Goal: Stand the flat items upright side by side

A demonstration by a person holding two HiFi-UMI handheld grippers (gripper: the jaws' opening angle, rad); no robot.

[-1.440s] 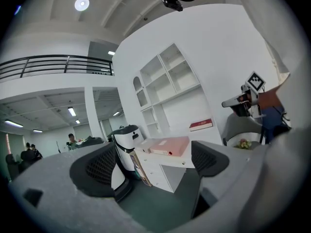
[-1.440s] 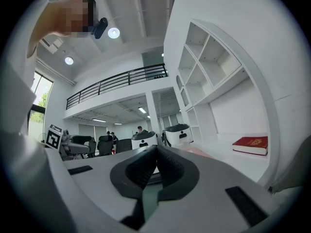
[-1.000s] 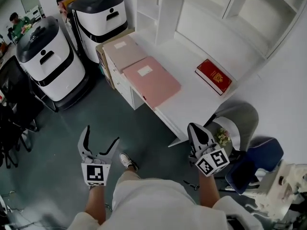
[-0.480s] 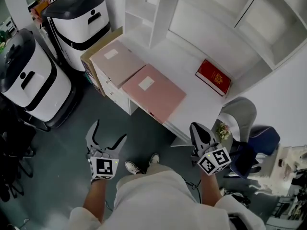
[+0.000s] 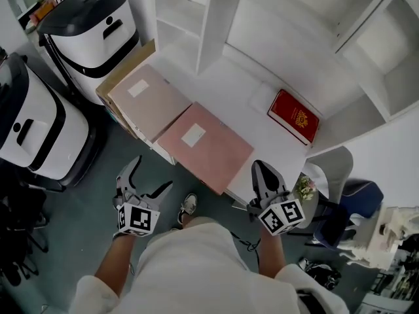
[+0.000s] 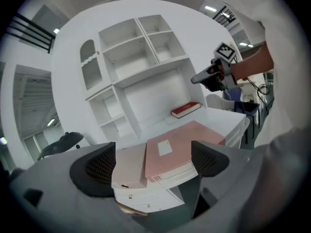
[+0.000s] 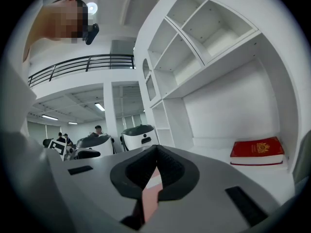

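Three flat items lie on the white desk (image 5: 252, 87): a pale pink folder (image 5: 141, 100) at the left end, a darker pink folder (image 5: 206, 146) beside it, and a red book (image 5: 293, 116) at the back right. My left gripper (image 5: 150, 173) hangs open and empty in front of the desk's left end, over the floor. In the left gripper view both folders (image 6: 180, 147) (image 6: 129, 166) lie ahead of the jaws. My right gripper (image 5: 259, 167) is shut with nothing in it, at the desk's front edge beside the darker folder. The red book (image 7: 257, 152) lies flat, far right of its jaws.
White shelf compartments (image 5: 196, 18) rise behind the desk. Two white-and-black machines (image 5: 91, 25) (image 5: 26, 129) stand on the floor at the left, with a cardboard box (image 5: 124, 64) against the desk's end. A grey chair (image 5: 334, 165) is at the right.
The person has stepped closer to the desk, carrying both grippers forward; the right one now reaches the desk's front edge. Neither gripper's jaws have changed.
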